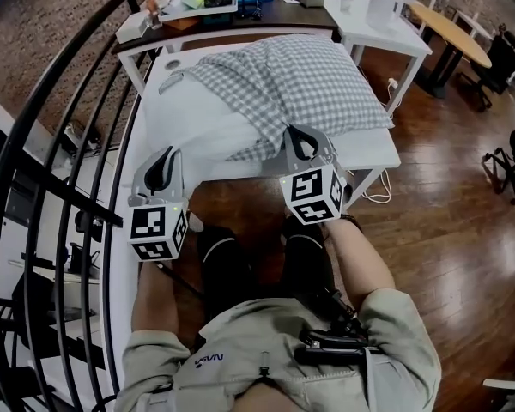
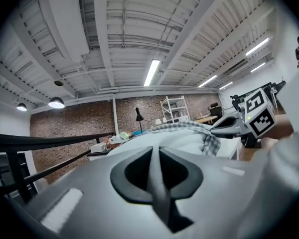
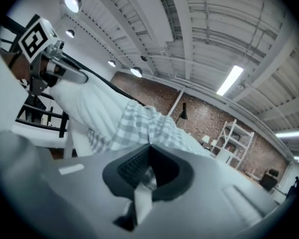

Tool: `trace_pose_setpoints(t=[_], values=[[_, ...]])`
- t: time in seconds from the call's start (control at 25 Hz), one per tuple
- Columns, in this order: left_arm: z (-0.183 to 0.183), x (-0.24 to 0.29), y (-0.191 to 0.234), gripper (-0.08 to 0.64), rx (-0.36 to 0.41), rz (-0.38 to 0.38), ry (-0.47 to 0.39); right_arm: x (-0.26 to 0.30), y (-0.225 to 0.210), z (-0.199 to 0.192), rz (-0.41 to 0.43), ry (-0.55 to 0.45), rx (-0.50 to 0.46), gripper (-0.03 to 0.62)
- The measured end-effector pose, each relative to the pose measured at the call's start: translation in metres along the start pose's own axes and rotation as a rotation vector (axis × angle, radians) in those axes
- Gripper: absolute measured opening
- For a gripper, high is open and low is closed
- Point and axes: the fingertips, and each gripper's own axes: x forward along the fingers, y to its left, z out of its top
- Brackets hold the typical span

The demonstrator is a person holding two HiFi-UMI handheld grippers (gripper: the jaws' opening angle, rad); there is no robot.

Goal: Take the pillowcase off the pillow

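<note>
Pillow [image 1: 197, 123]: plump, white, smooth cloth, lying on a white tabletop [image 1: 369, 148]; its near-left part is bare. Pillowcase [image 1: 300, 84]: soft grey-and-white check weave, rumpled, covering the pillow's far and right part, its open hem toward the person. Right gripper [image 1: 302, 134]: grey moulded shell, ribbed dark pads; jaws clenched on the pillowcase's near hem, a pale strip of cloth pinched between them. Left gripper [image 1: 165, 154]: same make; jaws closed together at the bare pillow's near-left edge, possibly nipping its white cloth, though that contact is not clear.
</note>
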Motion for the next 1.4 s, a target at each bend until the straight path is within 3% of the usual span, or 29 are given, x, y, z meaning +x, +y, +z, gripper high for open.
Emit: trace_pose_setpoints(t=[0.16,0.36,0.48,0.6,0.68,0.76,0.84,1.08,1.28,1.4], values=[[-0.016,-0.003,0.023,0.023,-0.075,0.001,0.034,0.006,-0.028,-0.027,-0.058,0.068,-0.012,0.006],[-0.085,-0.002,0.016,0.025,-0.229,-0.037,0.144,0.019,-0.008,-0.073,-0.022,0.169,0.016,0.006],[-0.093,0.002,0.0,0.031,-0.224,-0.063,0.154,0.016,-0.002,-0.082,-0.005,0.169,0.028,0.006],[-0.053,-0.01,-0.021,0.091,-0.149,-0.123,0.086,0.012,0.0,-0.085,0.013,0.16,0.038,0.006],[-0.002,-0.026,-0.03,0.146,-0.112,-0.153,-0.057,0.009,0.001,-0.087,0.026,0.149,0.055,0.006],[0.045,-0.031,-0.024,0.144,-0.086,-0.134,-0.188,0.008,0.002,-0.087,0.034,0.136,0.075,0.006],[0.067,-0.014,-0.006,0.151,-0.054,-0.089,-0.219,0.008,0.001,-0.085,0.043,0.127,0.091,0.006],[0.051,0.094,0.048,0.229,-0.011,-0.052,0.005,-0.006,0.002,-0.055,0.117,0.054,0.115,0.017],[0.002,0.153,0.054,0.318,-0.02,-0.113,0.21,-0.03,-0.025,0.041,0.18,-0.19,0.12,0.026],[-0.018,0.159,0.041,0.257,-0.064,-0.183,0.223,-0.012,-0.033,0.099,0.223,-0.279,0.054,0.071]])
